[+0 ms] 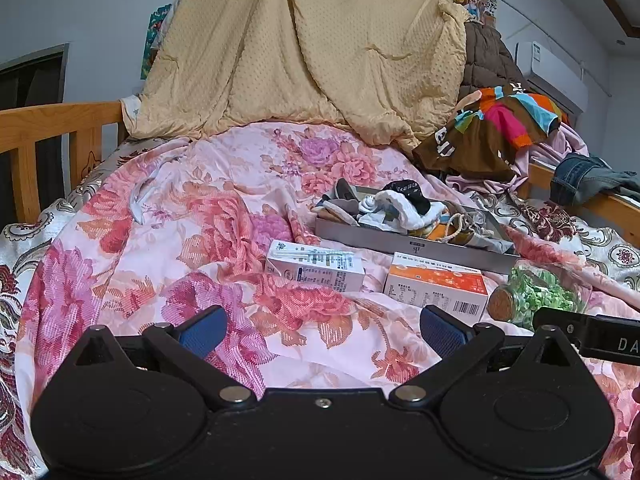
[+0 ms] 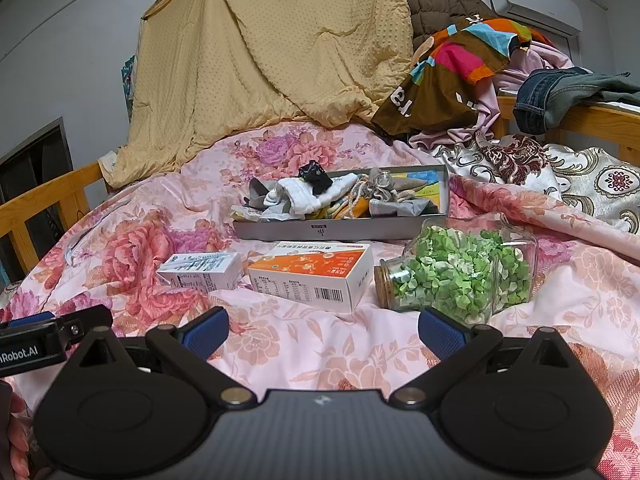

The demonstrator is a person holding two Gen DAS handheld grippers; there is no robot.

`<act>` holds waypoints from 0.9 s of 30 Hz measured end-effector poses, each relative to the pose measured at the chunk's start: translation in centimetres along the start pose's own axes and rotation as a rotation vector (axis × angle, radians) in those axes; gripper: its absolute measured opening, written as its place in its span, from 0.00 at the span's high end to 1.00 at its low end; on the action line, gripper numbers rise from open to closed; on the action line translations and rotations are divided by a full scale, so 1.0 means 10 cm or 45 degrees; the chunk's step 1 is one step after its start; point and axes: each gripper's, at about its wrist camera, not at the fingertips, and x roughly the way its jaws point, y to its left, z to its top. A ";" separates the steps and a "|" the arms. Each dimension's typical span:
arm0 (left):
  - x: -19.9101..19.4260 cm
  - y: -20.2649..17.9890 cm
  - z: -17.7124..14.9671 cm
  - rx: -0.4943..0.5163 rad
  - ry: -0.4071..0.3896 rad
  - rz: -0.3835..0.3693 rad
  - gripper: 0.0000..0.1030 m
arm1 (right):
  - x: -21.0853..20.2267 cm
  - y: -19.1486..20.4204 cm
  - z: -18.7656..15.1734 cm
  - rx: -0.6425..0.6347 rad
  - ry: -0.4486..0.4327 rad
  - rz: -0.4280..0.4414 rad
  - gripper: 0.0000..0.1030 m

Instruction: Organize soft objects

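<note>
A shallow grey box [image 1: 400, 242] [image 2: 320, 230] on the floral quilt holds a heap of socks and small cloth pieces [image 1: 400, 204] [image 2: 320, 196]. My left gripper [image 1: 322, 330] is open and empty, low over the quilt, short of the box. My right gripper [image 2: 323, 330] is open and empty, beside the left one, which shows at the left edge of the right wrist view [image 2: 48, 340]. The right gripper's body shows in the left wrist view [image 1: 592, 332].
In front of the grey box lie a white carton [image 1: 314, 266] [image 2: 200, 270], an orange-and-white carton [image 1: 436, 286] [image 2: 312, 276] and a corked glass jar of green paper stars [image 1: 536, 294] [image 2: 456, 272]. A yellow blanket [image 1: 304, 52], heaped clothes [image 2: 460, 68] and wooden bed rails [image 1: 44, 136] surround the bed.
</note>
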 end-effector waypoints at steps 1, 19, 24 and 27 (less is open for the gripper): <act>0.00 0.00 0.00 0.001 0.001 0.000 0.01 | 0.00 0.00 0.00 0.000 0.001 0.001 0.00; 0.01 0.01 -0.02 0.004 0.011 -0.001 0.01 | 0.02 0.01 -0.02 -0.007 0.011 0.004 0.00; 0.02 0.01 -0.01 0.004 0.011 0.000 0.01 | 0.02 0.01 -0.02 -0.007 0.011 0.004 0.00; 0.02 0.01 -0.01 0.004 0.011 0.000 0.01 | 0.02 0.01 -0.02 -0.007 0.011 0.004 0.00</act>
